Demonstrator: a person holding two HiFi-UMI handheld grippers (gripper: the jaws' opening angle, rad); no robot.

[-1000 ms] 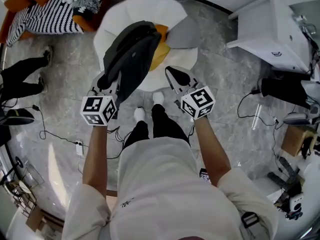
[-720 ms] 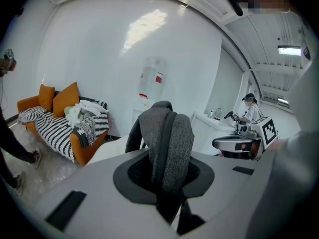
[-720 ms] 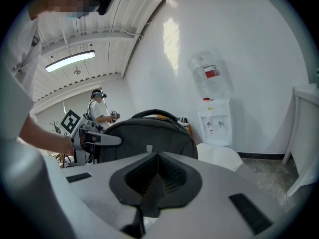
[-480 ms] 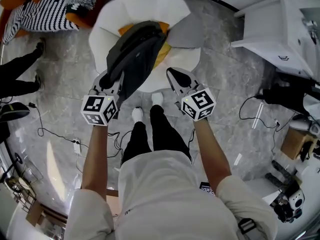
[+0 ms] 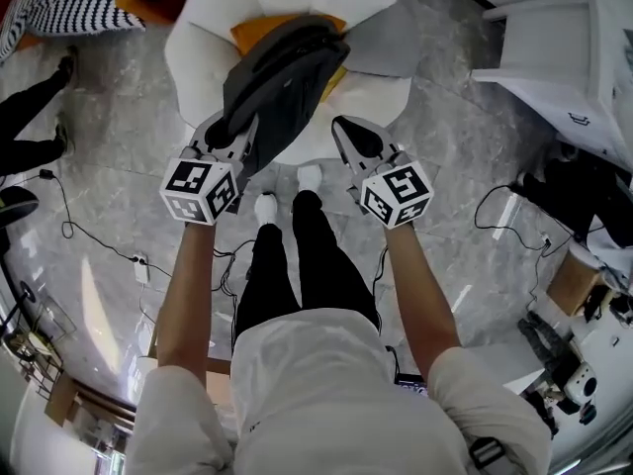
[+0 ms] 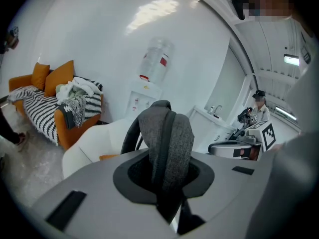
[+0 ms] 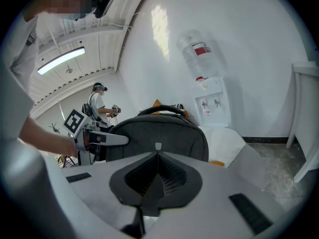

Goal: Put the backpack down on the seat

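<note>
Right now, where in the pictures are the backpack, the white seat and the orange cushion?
backpack (image 5: 282, 92): head view, on its dark grey front panel.
white seat (image 5: 201, 43): head view, on its bare left edge.
orange cushion (image 5: 259, 30): head view, on the corner beside the backpack.

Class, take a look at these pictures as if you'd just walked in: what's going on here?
A person stands before a white round armchair with a gripper in each hand. The left gripper is shut on the grey fabric shoulder strap of a dark grey backpack, which is over the seat and its orange cushion. Whether the backpack already rests there cannot be told. The right gripper is shut and empty, beside the backpack.
</note>
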